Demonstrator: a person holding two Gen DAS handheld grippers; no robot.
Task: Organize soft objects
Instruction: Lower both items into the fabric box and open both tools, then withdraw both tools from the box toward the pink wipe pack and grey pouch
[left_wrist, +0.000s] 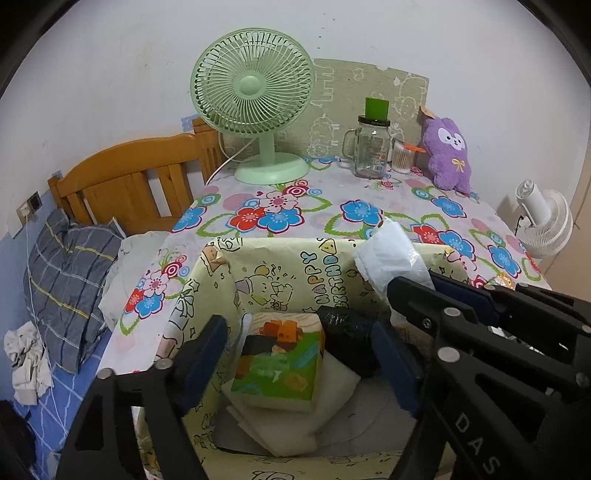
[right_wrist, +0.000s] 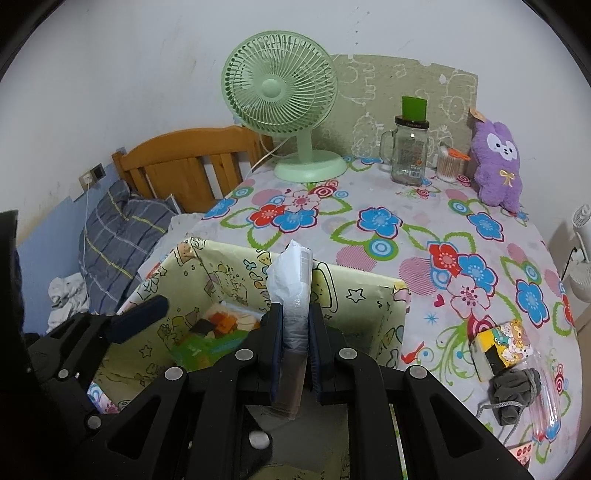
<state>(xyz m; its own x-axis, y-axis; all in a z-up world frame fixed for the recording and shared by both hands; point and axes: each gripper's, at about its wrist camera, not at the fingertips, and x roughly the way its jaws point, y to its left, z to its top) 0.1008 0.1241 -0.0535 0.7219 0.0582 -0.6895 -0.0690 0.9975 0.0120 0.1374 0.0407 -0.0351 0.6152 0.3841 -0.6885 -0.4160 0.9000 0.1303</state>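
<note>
A cream cartoon-printed box (left_wrist: 284, 266) stands at the table's near edge. Inside it a green tissue pack (left_wrist: 277, 365) lies on white foam sheets (left_wrist: 288, 428), beside a black bag (left_wrist: 347, 332). My left gripper (left_wrist: 299, 325) hangs open above the box, its fingers either side of the green pack and clear of it. My right gripper (right_wrist: 295, 314) is shut on a clear plastic packet of white tissue (right_wrist: 291, 273), held upright over the box's right part (right_wrist: 362, 295). The same packet (left_wrist: 391, 254) shows in the left wrist view too.
On the floral tablecloth (right_wrist: 388, 221) stand a green fan (right_wrist: 280, 96), a glass jar mug (right_wrist: 408, 151), a cotton-swab tub (right_wrist: 448, 166) and a purple plush (right_wrist: 496, 166). A yellow cartoon pack (right_wrist: 506, 343) and grey pouch (right_wrist: 513, 391) lie near right. A bed with a pillow (left_wrist: 66, 280) is left.
</note>
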